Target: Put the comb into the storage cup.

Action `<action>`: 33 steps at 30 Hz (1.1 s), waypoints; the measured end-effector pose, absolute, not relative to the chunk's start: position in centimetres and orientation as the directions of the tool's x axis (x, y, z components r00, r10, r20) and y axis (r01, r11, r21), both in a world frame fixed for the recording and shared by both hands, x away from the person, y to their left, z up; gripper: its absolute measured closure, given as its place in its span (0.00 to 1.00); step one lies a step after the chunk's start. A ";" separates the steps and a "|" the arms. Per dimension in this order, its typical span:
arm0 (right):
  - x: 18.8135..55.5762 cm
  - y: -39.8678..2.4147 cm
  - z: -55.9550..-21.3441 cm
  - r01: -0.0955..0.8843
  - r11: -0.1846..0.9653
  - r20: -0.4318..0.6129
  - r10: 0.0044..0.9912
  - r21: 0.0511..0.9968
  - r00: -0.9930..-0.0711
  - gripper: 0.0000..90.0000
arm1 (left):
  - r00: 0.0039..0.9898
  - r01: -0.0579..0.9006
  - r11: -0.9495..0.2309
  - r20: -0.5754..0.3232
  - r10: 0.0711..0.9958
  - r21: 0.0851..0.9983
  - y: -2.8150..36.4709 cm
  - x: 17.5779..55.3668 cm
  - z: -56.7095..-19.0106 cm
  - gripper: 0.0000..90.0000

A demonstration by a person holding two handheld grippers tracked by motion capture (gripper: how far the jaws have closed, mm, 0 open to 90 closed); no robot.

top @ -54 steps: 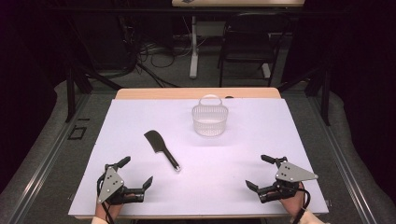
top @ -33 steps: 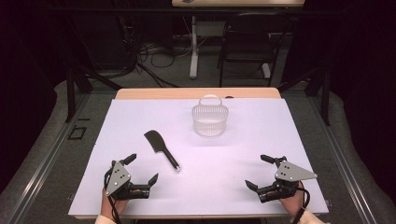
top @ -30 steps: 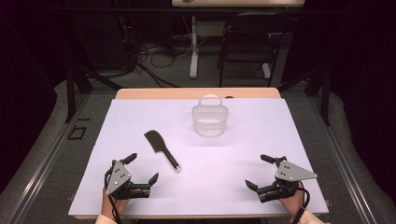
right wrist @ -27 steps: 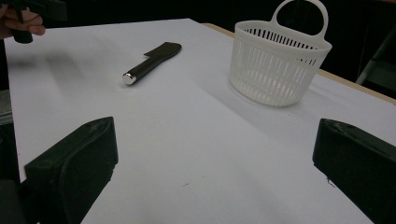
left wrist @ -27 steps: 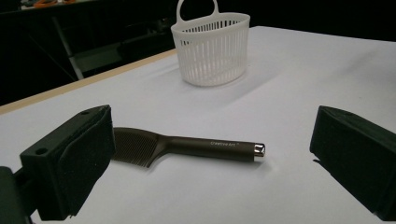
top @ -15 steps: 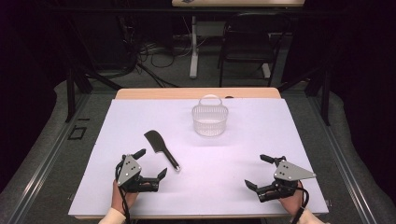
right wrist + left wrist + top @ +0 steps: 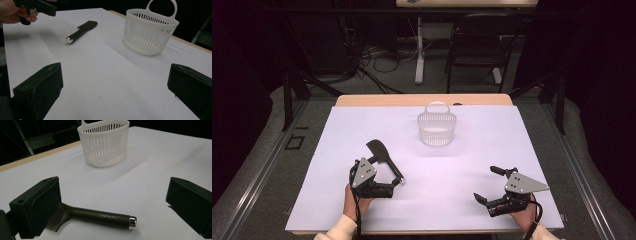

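Lower left of the high view: left hand-held gripper (image 7: 393,174) spread wide over the comb's handle, not closed on it | comb (image 7: 95,216) lies flat on the tabletop (image 7: 472,165), teeth beside one jaw | lower right: right hand-held gripper (image 7: 488,184) wide, holding nothing | upper centre: white basket (image 7: 436,128) upright, well apart.

Comb (image 7: 100,216): matt dark brown plastic handle w/ smooth satin look, white print, shiny chrome-like metal end cap; teeth thin, dark. Basket (image 7: 105,142): white slotted plastic, smooth, slight sheen. Surface (image 7: 462,165): matt white sheet, smooth, paper-like; far edge bare light wood. Left gripper (image 7: 394,172) fingers (image 7: 37,205): black, matt, foam-like pads. Right gripper (image 7: 489,185): same black matt fingers, grey metal-looking plate.
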State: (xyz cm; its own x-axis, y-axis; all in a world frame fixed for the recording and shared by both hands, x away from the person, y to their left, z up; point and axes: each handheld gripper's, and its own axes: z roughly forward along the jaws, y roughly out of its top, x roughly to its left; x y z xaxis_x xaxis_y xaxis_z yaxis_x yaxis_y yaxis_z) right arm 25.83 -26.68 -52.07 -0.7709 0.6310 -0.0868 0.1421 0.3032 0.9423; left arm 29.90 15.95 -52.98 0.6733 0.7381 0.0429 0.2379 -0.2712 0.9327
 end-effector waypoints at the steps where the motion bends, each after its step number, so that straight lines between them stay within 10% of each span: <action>1: 25.8 -26.7 -52.1 0.140 0.302 -0.087 0.632 0.943 -0.770 0.00 | 0.676 0.239 -0.279 0.047 0.735 0.930 15.7 30.1 -53.0 0.00; 10: 25.9 -26.7 -52.2 0.144 0.309 -0.089 0.630 0.940 -0.771 0.00 | 0.676 0.292 -0.309 0.034 0.736 0.905 14.3 31.4 -53.2 0.02; 27: 26.0 -26.6 -52.3 0.153 0.318 -0.087 0.628 0.936 -0.774 0.00 | 0.721 0.403 -0.386 -0.028 0.692 0.830 12.9 33.7 -55.1 0.98; 33: 25.9 -26.6 -52.3 0.154 0.323 -0.089 0.626 0.934 -0.775 0.00 | 0.722 0.449 -0.402 -0.059 0.690 0.798 12.5 34.1 -55.7 1.00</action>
State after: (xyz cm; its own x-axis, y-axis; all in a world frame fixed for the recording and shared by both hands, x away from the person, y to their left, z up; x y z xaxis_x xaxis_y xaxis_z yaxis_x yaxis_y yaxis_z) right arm 25.94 -26.56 -52.29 -0.7746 0.6262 -0.0889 0.1541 0.3232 0.9337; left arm 34.11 12.52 -55.71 0.7219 0.6895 -0.0589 0.4490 -0.4019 0.7980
